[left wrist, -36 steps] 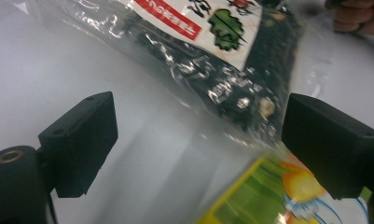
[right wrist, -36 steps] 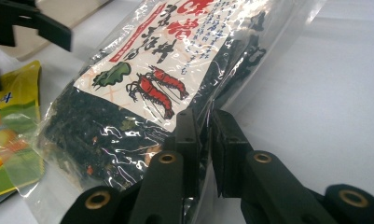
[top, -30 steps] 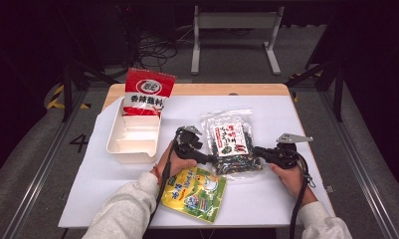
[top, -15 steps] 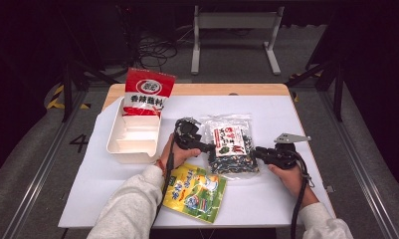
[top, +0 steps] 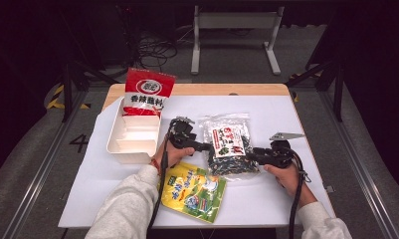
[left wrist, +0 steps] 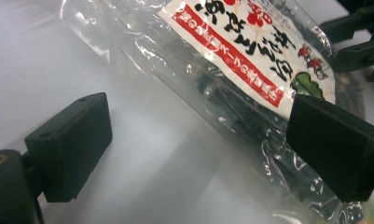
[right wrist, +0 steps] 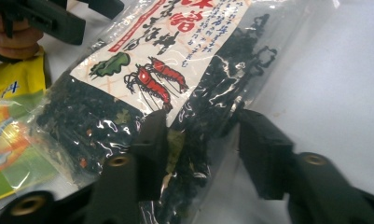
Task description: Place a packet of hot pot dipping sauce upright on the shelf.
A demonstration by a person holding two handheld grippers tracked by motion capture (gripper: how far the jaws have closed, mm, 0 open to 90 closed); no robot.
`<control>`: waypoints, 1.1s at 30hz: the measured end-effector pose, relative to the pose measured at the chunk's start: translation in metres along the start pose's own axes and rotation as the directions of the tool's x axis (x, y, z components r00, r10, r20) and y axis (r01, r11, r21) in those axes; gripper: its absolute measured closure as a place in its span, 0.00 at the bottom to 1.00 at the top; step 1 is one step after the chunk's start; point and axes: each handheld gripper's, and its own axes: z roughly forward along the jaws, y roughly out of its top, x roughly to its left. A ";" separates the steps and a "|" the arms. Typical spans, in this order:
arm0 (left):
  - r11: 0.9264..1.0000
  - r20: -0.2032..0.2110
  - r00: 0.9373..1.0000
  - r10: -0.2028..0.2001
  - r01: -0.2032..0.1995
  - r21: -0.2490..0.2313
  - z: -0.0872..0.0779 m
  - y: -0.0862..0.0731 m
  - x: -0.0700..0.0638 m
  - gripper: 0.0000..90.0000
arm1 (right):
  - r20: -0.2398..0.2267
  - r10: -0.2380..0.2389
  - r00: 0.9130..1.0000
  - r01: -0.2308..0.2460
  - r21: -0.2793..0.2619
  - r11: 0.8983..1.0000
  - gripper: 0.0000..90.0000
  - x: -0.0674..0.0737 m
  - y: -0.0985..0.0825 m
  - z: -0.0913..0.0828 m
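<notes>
The clear seaweed packet (top: pixel 230 145) lies flat on the white table cover (top: pixel 266 194), right of centre, between the two grippers – its printed label with red shrimps faces up, the dark flakes heaped toward the near end. The right gripper (top: pixel 250 155) has its jaws set over the packet's near right edge; in the right gripper view the jaws straddle a fold of film and dark contents (right wrist: pixel 194 135), and they have just been closing. One pad (right wrist: pixel 152 135) lies against the bag, the other stands a little off, so I cannot tell that the grasp is firm yet. The left gripper (top: pixel 208 147) comes at the packet's left edge with jaws released and spread wide; in the left gripper view the film (left wrist: pixel 212 88) lies between and beyond the pads, untouched.

The step in hand looks like taking hold of the packet from both sides, probably to lift it toward the white divided tray (top: pixel 116 149), which stands well to the left with a red sachet (top: pixel 146 92) leaning on its far end. A yellow-green pouch (top: pixel 193 190) lies just near of the packet. Next – the right jaws need to finish their pinch on film, not loose flakes, and the left needs to close on the opposite edge so the slippery bag lifts level.
</notes>
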 end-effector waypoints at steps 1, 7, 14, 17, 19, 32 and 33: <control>1.000 0.002 1.000 0.001 -0.001 0.000 0.000 0.000 0.000 0.08 | -0.024 -0.009 1.000 0.009 0.000 1.000 0.79 0.000 -0.001 0.000; 1.000 0.032 0.999 0.009 -0.009 0.007 0.007 0.004 -0.004 0.09 | -0.008 -0.054 0.998 0.054 -0.012 0.998 0.84 0.005 -0.002 0.001; 0.998 0.129 0.990 0.051 -0.055 0.025 0.019 0.009 -0.016 0.25 | -0.001 -0.102 0.995 0.102 -0.055 0.993 0.86 0.007 -0.007 0.001; 0.997 0.145 0.987 0.075 -0.072 -0.030 0.012 0.012 -0.020 0.35 | 0.001 -0.115 0.993 0.115 -0.074 0.991 0.88 0.008 -0.008 -0.001; 0.994 0.152 0.984 0.089 -0.080 -0.069 0.004 0.013 -0.019 0.47 | 0.006 -0.121 0.993 0.121 -0.089 0.989 0.89 0.008 -0.008 -0.003; 0.918 0.163 0.946 0.280 -0.213 -0.335 -0.044 0.020 -0.055 0.90 | 0.073 -0.144 0.987 0.158 -0.231 0.960 0.88 0.022 0.004 -0.030; 0.915 0.153 0.947 0.283 -0.219 -0.339 -0.045 0.020 -0.059 0.90 | 0.078 -0.144 0.986 0.159 -0.238 0.958 0.87 0.024 0.005 -0.032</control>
